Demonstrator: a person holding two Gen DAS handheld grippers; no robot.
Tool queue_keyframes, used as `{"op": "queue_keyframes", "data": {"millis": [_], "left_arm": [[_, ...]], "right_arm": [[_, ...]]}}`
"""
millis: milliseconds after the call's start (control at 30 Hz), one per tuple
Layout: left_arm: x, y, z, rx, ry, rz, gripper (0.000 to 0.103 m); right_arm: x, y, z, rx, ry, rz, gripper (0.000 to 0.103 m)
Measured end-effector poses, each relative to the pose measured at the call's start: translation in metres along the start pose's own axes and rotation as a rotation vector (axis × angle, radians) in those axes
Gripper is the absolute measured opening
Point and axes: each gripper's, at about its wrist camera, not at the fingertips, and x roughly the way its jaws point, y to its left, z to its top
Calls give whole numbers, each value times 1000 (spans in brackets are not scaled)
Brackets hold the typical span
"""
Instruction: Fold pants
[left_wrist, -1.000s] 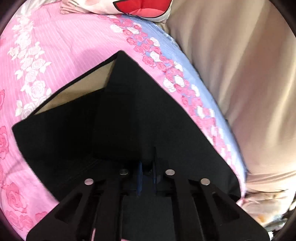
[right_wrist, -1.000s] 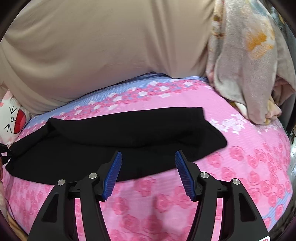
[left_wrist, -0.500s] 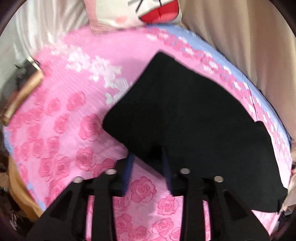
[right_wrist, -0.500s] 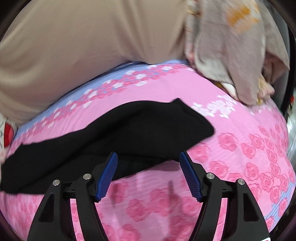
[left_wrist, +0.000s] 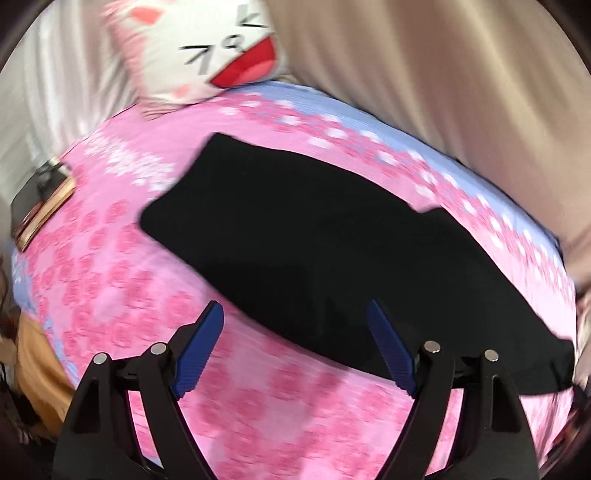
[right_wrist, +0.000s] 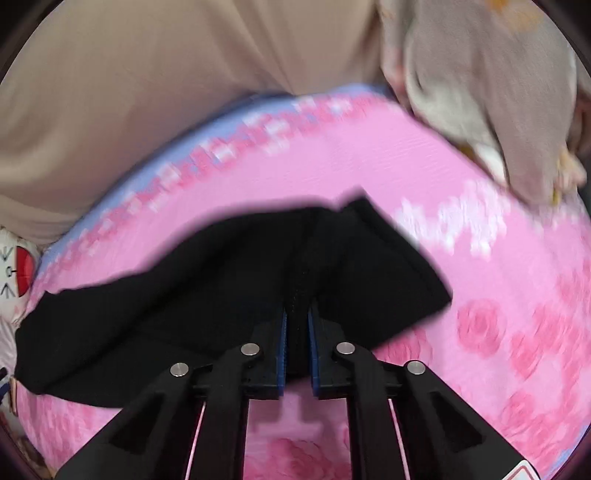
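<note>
The black pants (left_wrist: 314, 251) lie folded lengthwise across the pink rose-print bed (left_wrist: 122, 280). In the left wrist view my left gripper (left_wrist: 295, 343) is open and empty, its blue pads either side of the pants' near edge, just above the bed. In the right wrist view the pants (right_wrist: 207, 295) stretch to the left, and my right gripper (right_wrist: 296, 332) is shut on their near edge, the black cloth pinched between the blue pads. The view is motion-blurred.
A white cartoon-face pillow (left_wrist: 207, 55) sits at the head of the bed. A beige curtain (right_wrist: 166, 92) hangs along the far side. A crumpled floral blanket (right_wrist: 491, 92) lies at the bed's right end. A framed object (left_wrist: 44, 206) lies at the left edge.
My left gripper let go of the pants, opened and drew back. My right gripper moved in and closed on the pants' near edge.
</note>
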Motion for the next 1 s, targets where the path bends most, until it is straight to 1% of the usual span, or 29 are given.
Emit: {"op": "queue_keyframes", "data": {"millis": [33,67,100,133,167,200,233,267,300,333,367,433,500,567,600,633,667,733,767,800,833,867,900,967,1000], "left_arm": [[-1,-10,-3,18,4,-17,78],[-1,-17,-4,30,4,-36,80],[-1,-24,-6,45,0,-47,82],[-1,-35,-8,75,-6,-45,86],[-1,-40,-10,97,-13,-42,87],[0,-50,-13,131,-24,-34,87],[2,-56,-15,148,-31,-24,87],[5,-61,-17,167,-35,-9,87],[9,-65,-18,177,-34,6,87],[13,-68,-19,180,-26,14,87],[16,-70,-20,180,-15,12,87],[19,-72,-23,177,-2,9,87],[23,-75,-23,184,6,14,87],[26,-79,-23,192,6,19,87],[26,-82,-24,195,4,21,87],[27,-86,-24,197,2,18,87],[26,-89,-26,199,1,14,87],[25,-93,-28,200,-3,11,88],[24,-94,-28,199,-6,12,89],[24,-94,-28,197,-11,19,90],[24,-94,-28,197,-16,30,91],[23,-92,-27,195,-25,50,91],[22,-90,-25,191,-34,70,91],[19,-79,-18,174,-56,105,93],[19,-70,-15,155,-70,124,93]], "right_arm": [[-14,3,7,-20,-37,8,8],[-40,7,18,-46,-100,19,8],[-56,7,25,-60,-136,6,8],[-68,4,34,-87,-162,-47,8],[-67,-2,38,-100,-154,-85,11],[-58,-11,40,-103,-124,-114,15],[-42,-23,39,-107,-68,-147,26],[-14,-40,30,-117,6,-250,26],[-1,-47,24,-117,37,-314,26],[9,-56,15,-102,69,-345,28],[10,-64,5,-55,74,-317,28],[-5,-62,-9,-7,12,-245,28],[-12,-48,-15,-35,-12,-216,31],[-6,-34,-10,-68,-3,-184,49],[1,-28,-5,-88,-3,-175,52],[8,-24,0,-106,-4,-187,56],[23,-19,7,-128,13,-208,58],[41,-16,14,-129,36,-208,58],[56,-16,19,-128,53,-196,56],[65,-15,22,-132,61,-192,51],[68,-13,24,-137,52,-183,23],[65,-9,29,-134,42,-159,7],[56,-5,33,-131,13,-164,7],[31,-2,42,-128,-88,-187,7],[29,-8,45,-117,-111,-188,7]]}}
